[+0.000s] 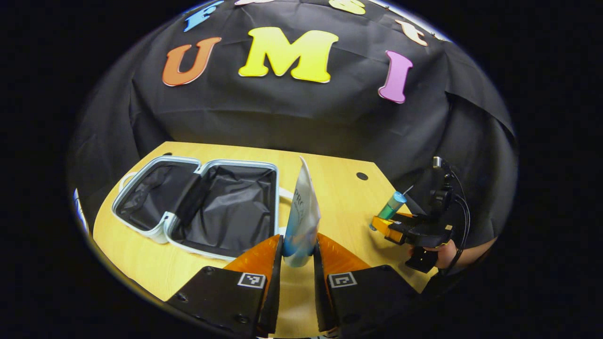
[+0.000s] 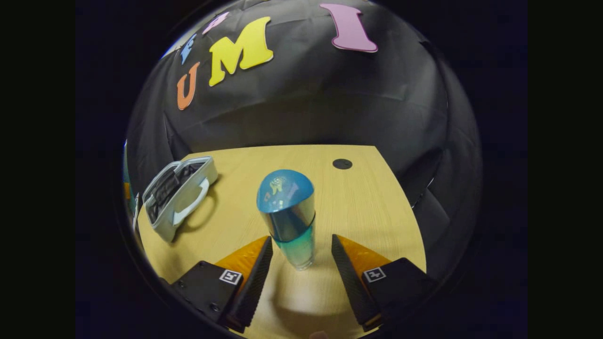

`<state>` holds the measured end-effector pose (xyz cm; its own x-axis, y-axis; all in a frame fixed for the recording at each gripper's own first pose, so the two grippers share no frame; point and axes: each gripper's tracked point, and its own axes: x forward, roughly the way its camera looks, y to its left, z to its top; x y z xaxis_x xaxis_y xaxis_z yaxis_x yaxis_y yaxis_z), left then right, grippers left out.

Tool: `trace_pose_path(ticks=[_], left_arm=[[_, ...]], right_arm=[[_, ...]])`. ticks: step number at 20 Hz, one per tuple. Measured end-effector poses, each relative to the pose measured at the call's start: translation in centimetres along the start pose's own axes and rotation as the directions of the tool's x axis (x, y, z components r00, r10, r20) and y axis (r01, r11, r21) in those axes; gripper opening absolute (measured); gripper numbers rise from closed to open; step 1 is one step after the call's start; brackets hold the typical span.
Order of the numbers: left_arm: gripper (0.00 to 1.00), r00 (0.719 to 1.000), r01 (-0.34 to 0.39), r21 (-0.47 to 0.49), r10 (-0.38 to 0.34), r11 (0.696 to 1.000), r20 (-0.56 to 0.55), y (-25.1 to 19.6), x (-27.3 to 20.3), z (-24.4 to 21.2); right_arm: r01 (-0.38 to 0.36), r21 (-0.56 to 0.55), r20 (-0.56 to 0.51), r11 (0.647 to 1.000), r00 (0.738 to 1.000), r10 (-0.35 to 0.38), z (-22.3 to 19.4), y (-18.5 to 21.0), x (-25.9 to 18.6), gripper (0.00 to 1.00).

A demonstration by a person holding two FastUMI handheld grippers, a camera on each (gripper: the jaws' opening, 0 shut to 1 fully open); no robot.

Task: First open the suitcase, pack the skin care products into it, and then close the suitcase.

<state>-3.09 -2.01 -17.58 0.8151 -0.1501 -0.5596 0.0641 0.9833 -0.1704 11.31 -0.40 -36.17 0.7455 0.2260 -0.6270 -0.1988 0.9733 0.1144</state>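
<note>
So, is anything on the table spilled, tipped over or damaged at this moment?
Nothing stands out. The suitcase lies open flat on the table. The white tube stands upright between the left tool's fingers. The teal bottle stands upright between the right tool's open fingers. No spill is visible.

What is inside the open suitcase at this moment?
Only dark fabric lining shows in both halves of the suitcase; no products are packed there. The tube in the left gripper hides a little of its right edge.
</note>
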Motion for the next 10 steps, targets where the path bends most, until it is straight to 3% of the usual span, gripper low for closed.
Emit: trace_pose_path(ticks=[1, 2, 4, 5, 7, 10], left_arm=[[0.34, 1.0, -0.014, -0.009, 0.014, 1.0, -0.002, 0.8, -0.4, 0.0], [0.34, 1.0, -0.027, -0.018, 0.027, 0.999, -0.004, 1.5, -0.6, -0.1], [0.34, 0.999, -0.047, -0.043, 0.046, 0.998, -0.005, 2.9, -1.0, 0.0], [0.34, 0.999, -0.052, -0.055, 0.051, 0.997, -0.01, 3.6, -1.0, 0.1], [0.34, 0.999, -0.051, -0.08, 0.05, 0.995, -0.019, 5.0, -1.0, 0.4], [0.34, 0.997, -0.058, -0.045, 0.056, 0.997, -0.053, 8.0, -0.4, 1.3]], right_arm=[[-0.003, -0.011, 0.002, 1.0, 1.0, 0.003, 0.1, 0.2, 0.2, 0.72], [-0.004, -0.027, 0.003, 1.0, 1.0, 0.004, 0.1, 0.5, 0.5, 0.6], [0.019, -0.048, -0.003, 0.999, 1.0, -0.019, 0.2, 0.3, 0.9, 0.52], [0.025, -0.049, -0.007, 0.999, 1.0, -0.025, 0.2, 0.3, 1.0, 0.42], [0.034, -0.054, -0.018, 0.998, 0.999, -0.035, 0.3, 0.5, 0.7, 0.39], [-0.02, -0.048, -0.027, 0.999, 0.999, 0.019, 0.6, 2.0, -1.7, 0.34]])
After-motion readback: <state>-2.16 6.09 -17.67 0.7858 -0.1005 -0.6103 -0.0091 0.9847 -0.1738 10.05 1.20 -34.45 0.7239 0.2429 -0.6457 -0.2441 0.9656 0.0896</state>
